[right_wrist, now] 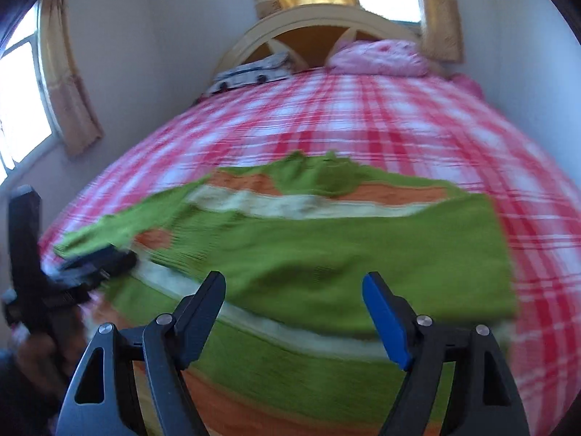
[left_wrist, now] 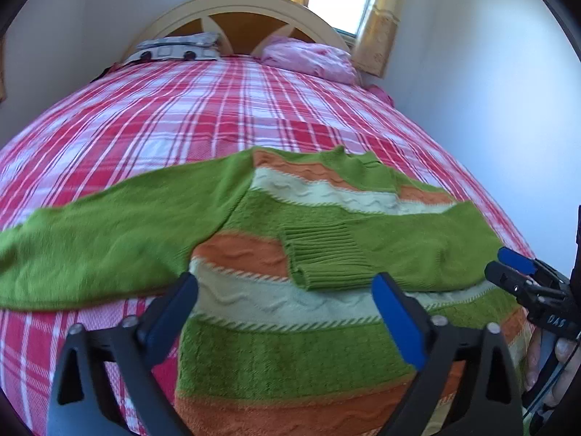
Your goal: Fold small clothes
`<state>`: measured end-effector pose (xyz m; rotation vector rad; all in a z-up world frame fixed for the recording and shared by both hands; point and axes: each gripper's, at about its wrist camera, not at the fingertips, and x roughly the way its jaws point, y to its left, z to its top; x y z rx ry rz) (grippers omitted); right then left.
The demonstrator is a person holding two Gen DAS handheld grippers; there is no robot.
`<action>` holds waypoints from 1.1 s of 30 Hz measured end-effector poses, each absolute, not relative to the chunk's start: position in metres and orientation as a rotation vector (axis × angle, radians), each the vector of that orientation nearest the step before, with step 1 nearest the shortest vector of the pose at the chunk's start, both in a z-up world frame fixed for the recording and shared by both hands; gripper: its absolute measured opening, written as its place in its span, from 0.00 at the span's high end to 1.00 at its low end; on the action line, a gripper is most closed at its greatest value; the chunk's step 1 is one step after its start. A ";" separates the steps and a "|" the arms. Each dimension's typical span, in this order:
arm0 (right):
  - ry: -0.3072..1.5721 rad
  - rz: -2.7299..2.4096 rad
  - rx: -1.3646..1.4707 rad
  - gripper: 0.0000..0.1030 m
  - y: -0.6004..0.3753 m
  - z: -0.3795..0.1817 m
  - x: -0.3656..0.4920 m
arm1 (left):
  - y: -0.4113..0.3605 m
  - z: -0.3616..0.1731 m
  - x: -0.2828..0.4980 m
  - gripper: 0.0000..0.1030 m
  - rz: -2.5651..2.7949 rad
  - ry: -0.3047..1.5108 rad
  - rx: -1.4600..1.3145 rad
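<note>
Already our striped sweater lies flat on the plaid bed, one sleeve folded across the chest. Both left tongs and right tongs gape wide, empty. Snagging the loose cuff could undo that fold.

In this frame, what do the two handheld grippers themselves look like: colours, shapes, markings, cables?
Both match. The left gripper has black plastic jaws with triangular cut-outs, silver pivot screws, and flat blue pads on its fingers. The right gripper is built the same; seen from the left wrist camera, its body carries white lettering, unreadable here, with a thin cable trailing below beside bare fingers of the person's hand.
</note>
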<state>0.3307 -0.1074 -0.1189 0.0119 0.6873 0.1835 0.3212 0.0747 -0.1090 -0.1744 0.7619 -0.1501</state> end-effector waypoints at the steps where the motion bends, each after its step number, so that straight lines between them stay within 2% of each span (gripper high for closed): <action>1: 0.682 0.165 -0.001 0.24 -0.112 -0.120 0.329 | 0.070 -0.107 0.325 0.13 -0.158 0.771 -0.152; 2: 0.677 0.150 -0.012 0.24 -0.116 -0.124 0.324 | 0.063 -0.105 0.331 0.13 -0.165 0.799 -0.122; 3: 0.677 0.148 -0.016 0.24 -0.119 -0.127 0.322 | 0.058 -0.106 0.336 0.16 -0.185 0.822 -0.118; 4: 0.679 0.146 -0.021 0.24 -0.120 -0.133 0.320 | 0.055 -0.109 0.339 0.23 -0.194 0.836 -0.114; 6: 0.691 0.151 -0.030 0.24 -0.121 -0.139 0.320 | 0.046 -0.120 0.351 0.26 -0.200 0.901 -0.092; 7: 0.681 0.149 -0.038 0.24 -0.119 -0.138 0.320 | 0.044 -0.126 0.356 0.35 -0.204 0.926 -0.097; 9: 0.650 0.155 -0.050 0.24 -0.118 -0.136 0.314 | 0.045 -0.134 0.362 0.43 -0.219 0.957 -0.138; 10: 0.639 0.159 -0.057 0.23 -0.117 -0.136 0.311 | 0.047 -0.134 0.362 0.52 -0.215 0.947 -0.157; 11: 0.631 0.158 -0.064 0.22 -0.116 -0.136 0.310 | 0.049 -0.131 0.361 0.66 -0.216 0.921 -0.174; 12: 0.627 0.153 -0.070 0.21 -0.116 -0.137 0.310 | 0.050 -0.128 0.360 0.88 -0.231 0.904 -0.185; 22: 0.604 0.146 -0.086 0.21 -0.109 -0.135 0.304 | 0.067 -0.084 0.345 0.89 -0.230 0.748 -0.213; 33: 0.653 0.157 -0.122 0.20 -0.101 -0.142 0.313 | 0.097 -0.114 0.353 0.89 -0.132 0.774 -0.257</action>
